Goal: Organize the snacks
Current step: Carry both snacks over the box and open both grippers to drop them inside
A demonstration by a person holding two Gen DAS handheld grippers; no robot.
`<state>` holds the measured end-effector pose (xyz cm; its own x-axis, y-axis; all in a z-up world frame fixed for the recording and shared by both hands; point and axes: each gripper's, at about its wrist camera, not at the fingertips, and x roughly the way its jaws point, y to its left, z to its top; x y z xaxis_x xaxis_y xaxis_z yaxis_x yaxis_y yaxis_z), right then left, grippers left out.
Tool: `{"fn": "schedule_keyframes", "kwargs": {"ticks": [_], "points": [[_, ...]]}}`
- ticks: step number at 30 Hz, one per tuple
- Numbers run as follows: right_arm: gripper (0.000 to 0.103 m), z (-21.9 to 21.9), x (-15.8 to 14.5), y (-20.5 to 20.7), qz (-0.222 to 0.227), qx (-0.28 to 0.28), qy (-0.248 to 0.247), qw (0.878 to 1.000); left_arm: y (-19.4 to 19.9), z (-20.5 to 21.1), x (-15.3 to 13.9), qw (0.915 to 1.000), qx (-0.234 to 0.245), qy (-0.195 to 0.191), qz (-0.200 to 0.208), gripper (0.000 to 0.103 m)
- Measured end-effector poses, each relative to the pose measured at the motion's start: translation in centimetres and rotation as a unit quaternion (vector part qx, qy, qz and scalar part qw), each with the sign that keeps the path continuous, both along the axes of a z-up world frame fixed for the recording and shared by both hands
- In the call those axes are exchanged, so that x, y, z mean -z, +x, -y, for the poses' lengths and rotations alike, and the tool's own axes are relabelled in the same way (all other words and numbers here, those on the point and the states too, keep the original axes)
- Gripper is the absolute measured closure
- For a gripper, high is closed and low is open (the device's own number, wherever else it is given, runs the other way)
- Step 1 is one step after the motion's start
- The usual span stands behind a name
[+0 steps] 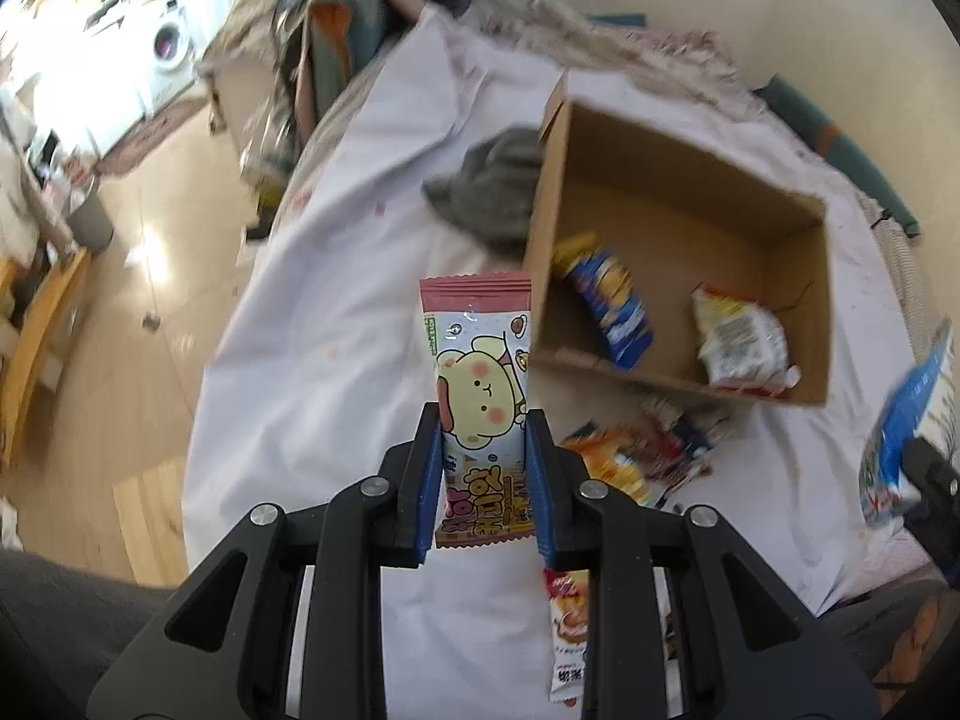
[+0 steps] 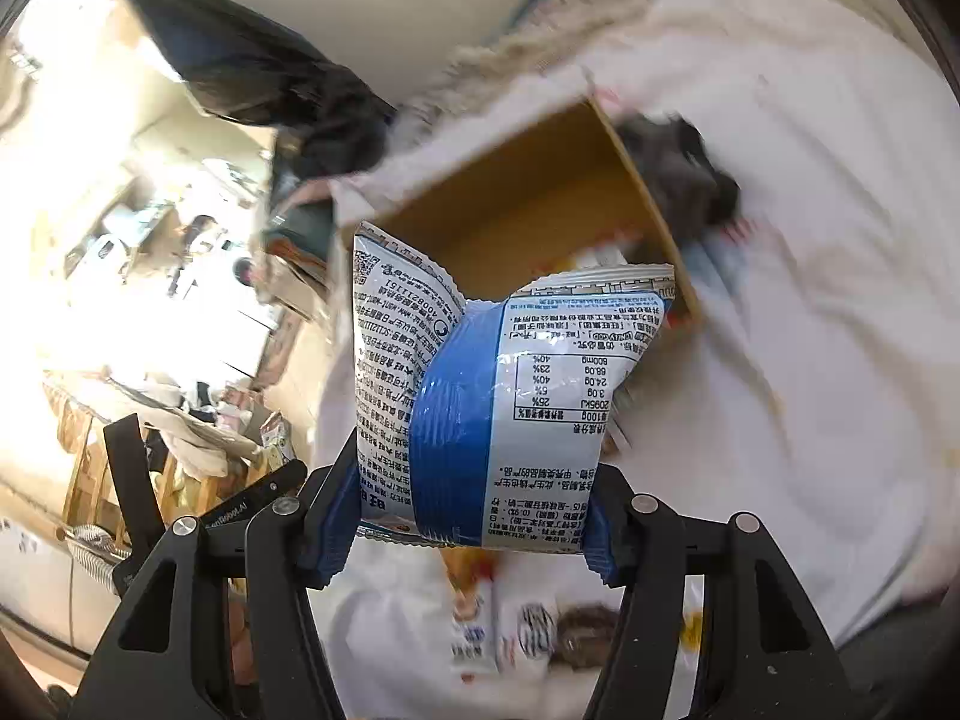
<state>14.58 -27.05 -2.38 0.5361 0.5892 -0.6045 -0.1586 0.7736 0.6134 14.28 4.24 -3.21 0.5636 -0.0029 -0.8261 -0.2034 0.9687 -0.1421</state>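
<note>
1. The left gripper (image 1: pixel 483 456) pinches a pink snack packet (image 1: pixel 480 384) printed with a cartoon puppy; its jaws press on the packet's two long edges near the lower half, and the upper half stands upright, clear of the jaws.
2. The packet hangs above a white sheet (image 1: pixel 336 312), just left of an open cardboard box (image 1: pixel 678 180).
3. Inside the box lie a blue snack bag (image 1: pixel 612 306) against the left wall and a white and red snack bag (image 1: pixel 741 339) near the front wall.
4. A small heap of loose snack packets (image 1: pixel 648 456) lies on the sheet just in front of the box, and one narrow sachet (image 1: pixel 567 630) lies beneath the left gripper.
5. A grey cloth (image 1: pixel 486 192) sits bunched against the box's outer left side.
6. The right gripper (image 2: pixel 474 516) clamps a blue and white snack bag (image 2: pixel 498 402), back side facing the camera; the jaws squeeze its lower side edges, and the puffed body rises above them.
7. In the right wrist view this bag hangs in front of the box's opening, hiding much of the interior.
</note>
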Motion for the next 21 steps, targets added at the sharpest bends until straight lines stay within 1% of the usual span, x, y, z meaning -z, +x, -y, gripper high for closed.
{"fn": "schedule_keyframes", "kwargs": {"ticks": [2,5,7,9,17,21], "points": [[0.04,-0.6,-0.8,0.8,0.021,-0.004,0.005,1.0,0.3,0.5,-1.2,0.9997,0.016,0.005,0.018,0.081],[0.04,-1.6,-1.4,2.4,0.04,-0.009,-0.002,0.999,1.1,1.3,-2.7,0.9974,0.061,-0.01,0.037,0.081],[0.04,-1.9,-1.5,3.6,0.048,-0.009,-0.012,0.999,1.7,1.8,-3.4,0.9966,0.07,-0.005,0.045,0.081],[0.04,-1.8,-1.8,4.5,0.05,-0.009,-0.016,0.999,2.6,2.3,-4.0,0.9952,0.084,0.003,0.05,0.081],[0.04,-1.2,-1.7,7.5,0.053,0.002,-0.034,0.998,6.7,3.7,-5.0,0.9916,0.11,0.023,0.064,0.081],[0.04,-1.1,-1.2,9.2,0.047,0.008,-0.04,0.998,8.6,4.5,-4.7,0.9902,0.124,0.019,0.062,0.081]]}}
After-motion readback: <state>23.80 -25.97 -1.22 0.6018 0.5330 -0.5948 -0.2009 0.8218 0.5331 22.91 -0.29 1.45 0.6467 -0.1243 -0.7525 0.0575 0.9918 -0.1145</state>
